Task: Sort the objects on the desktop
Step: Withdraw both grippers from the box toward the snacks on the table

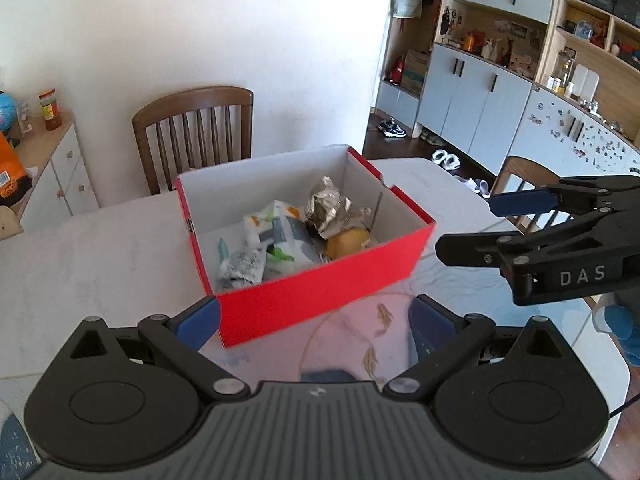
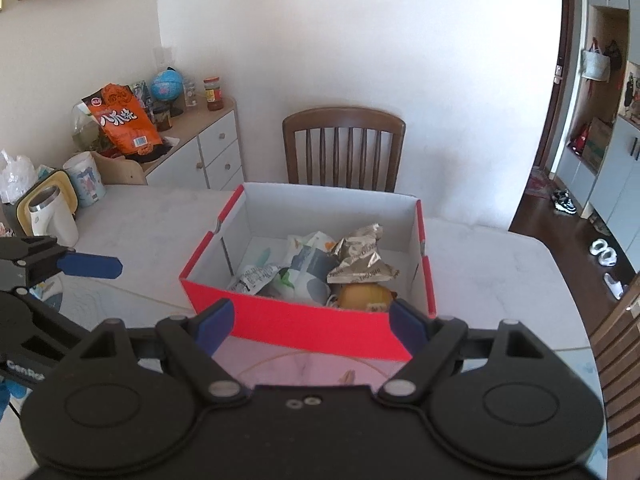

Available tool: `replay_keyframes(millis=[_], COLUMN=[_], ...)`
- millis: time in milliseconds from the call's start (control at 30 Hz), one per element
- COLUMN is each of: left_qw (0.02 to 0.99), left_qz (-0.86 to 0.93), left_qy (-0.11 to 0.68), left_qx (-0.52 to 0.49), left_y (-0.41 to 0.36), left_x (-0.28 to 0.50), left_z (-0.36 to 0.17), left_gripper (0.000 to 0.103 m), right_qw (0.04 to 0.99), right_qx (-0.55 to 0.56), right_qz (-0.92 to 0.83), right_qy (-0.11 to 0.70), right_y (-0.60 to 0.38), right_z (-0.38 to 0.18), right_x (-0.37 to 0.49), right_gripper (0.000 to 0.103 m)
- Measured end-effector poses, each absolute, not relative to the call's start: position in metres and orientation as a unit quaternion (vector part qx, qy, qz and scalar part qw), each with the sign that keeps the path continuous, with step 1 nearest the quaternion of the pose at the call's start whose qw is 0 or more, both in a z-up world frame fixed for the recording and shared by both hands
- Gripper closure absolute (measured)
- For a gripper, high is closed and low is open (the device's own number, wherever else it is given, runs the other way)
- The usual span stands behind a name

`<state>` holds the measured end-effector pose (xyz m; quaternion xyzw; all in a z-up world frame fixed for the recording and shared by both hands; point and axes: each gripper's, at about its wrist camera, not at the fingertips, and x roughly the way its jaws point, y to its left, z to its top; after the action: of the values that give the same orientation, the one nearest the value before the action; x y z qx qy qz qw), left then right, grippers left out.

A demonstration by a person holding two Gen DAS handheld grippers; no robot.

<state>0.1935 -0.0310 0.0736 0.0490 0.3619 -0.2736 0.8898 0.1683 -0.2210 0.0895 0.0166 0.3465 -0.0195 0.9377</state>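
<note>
A red cardboard box [image 1: 320,304] with a white inside stands on the pale marble table [image 1: 100,264]. Inside lie a crumpled foil wrapper [image 1: 328,208], white and green packets [image 1: 280,236], a small grey sachet [image 1: 240,264] and a round yellow item [image 1: 348,242]. My left gripper [image 1: 314,326] is open just before the box's near corner, holding nothing. My right gripper [image 1: 466,226] hovers open to the right of the box. In the right wrist view the same box [image 2: 280,320] sits straight ahead of the open right gripper [image 2: 312,324], with the foil wrapper [image 2: 360,260] on top.
A wooden chair [image 2: 344,148] stands behind the table. A white mug [image 2: 52,216] and a patterned cup [image 2: 86,180] sit at the table's left end. A sideboard [image 2: 208,148] carries an orange bag [image 2: 124,120]. A clear round mat [image 1: 360,340] lies near the box.
</note>
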Motion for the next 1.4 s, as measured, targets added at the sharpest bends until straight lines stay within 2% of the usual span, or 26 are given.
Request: replay_keyframes(millis=[733,1400], left_qw=[0.890,0.894], left_qz=[-0.281,-0.281], left_qy=[0.354,0.340], left_qx=[0.060,0.082], left_y=[-0.015,-0.012], left_x=[0.128,0.099], left_z=[0.054,0.011], left_gripper=[0.001,0.001], right_qw=[0.937,0.928], right_qx=[0.029,0.036], right_qz=[-0.058,-0.061], right_qy=[0.342,0.365], right_y=[-0.194,-0.152], right_z=[0.057,0.004], right_x=[0.082,0.033], right_gripper=[0.019,0.019])
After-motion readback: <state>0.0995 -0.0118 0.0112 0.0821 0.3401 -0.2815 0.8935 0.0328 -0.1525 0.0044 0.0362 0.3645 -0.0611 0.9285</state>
